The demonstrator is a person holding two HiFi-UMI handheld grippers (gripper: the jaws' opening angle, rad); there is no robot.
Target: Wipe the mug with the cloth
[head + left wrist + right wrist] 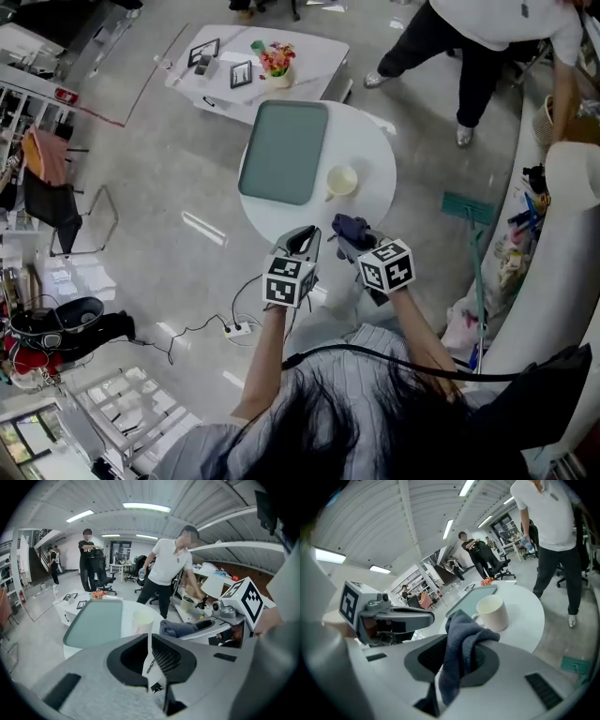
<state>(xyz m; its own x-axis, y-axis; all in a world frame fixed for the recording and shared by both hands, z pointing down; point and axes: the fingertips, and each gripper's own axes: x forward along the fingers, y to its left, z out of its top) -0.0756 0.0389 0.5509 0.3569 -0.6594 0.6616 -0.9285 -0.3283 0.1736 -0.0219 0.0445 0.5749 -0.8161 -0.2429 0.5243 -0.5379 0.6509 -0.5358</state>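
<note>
A cream mug [341,180] stands upright on the round white table [375,155], just right of a grey-green tray [284,150]; it also shows in the left gripper view as the mug [142,619] and in the right gripper view as the mug [492,612]. My right gripper [349,228] is shut on a dark blue cloth [461,644], which hangs bunched over its jaws, a short way from the mug at the table's near edge. My left gripper [302,240] is shut with nothing in it, beside the right one. The cloth [178,628] shows in the left gripper view too.
A low white table [253,56] with a flower pot [276,63] and picture frames stands beyond the round table. A person [478,37] stands at the far right. A sofa [562,272] lies to the right. A power strip [239,329] and cables lie on the floor.
</note>
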